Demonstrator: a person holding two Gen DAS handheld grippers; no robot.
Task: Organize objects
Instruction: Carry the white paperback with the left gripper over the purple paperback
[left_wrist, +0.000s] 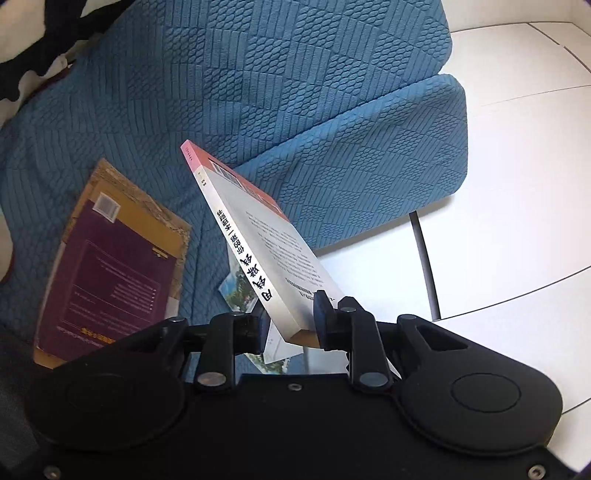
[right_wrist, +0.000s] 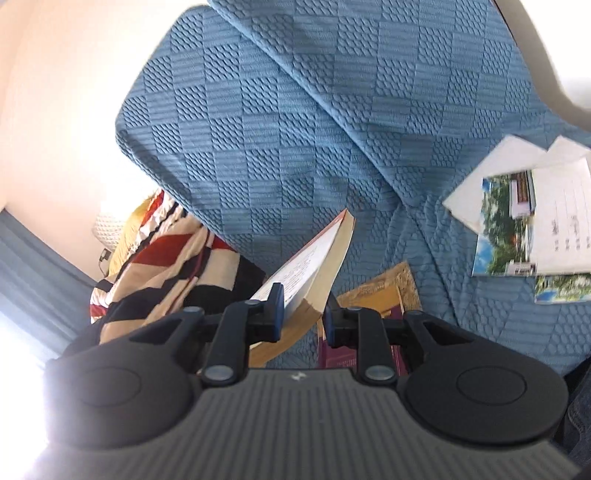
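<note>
Above the blue quilted sofa (left_wrist: 295, 92), one white paperback (left_wrist: 266, 251) is held off the cushion, tilted, with both grippers clamped on it: the left gripper (left_wrist: 291, 317) pinches its lower end, spine and back cover facing the left wrist camera, and the right gripper (right_wrist: 303, 314) closes on the corner by the page edges, where the same white paperback (right_wrist: 314, 266) shows its cream page block. One second book, a purple and tan book (left_wrist: 110, 266), lies flat on the sofa seat beside and below the held one; its near end is cut off by the left gripper's body, and in the right wrist view only a strip of the purple and tan book (right_wrist: 380, 295) shows behind the fingers. Several loose photo leaflets (right_wrist: 524, 225) lie on the sofa seat well apart from the books, overlapping so that their exact count is hard to make out, and blurred; part of one leaflet (left_wrist: 240, 291) peeks from under the held paperback. One striped cloth (right_wrist: 166, 258) in red, cream and black sits at the sofa's end, partly hidden by the gripper. White floor tiles (left_wrist: 517, 184) lie beyond the sofa's edge.
</note>
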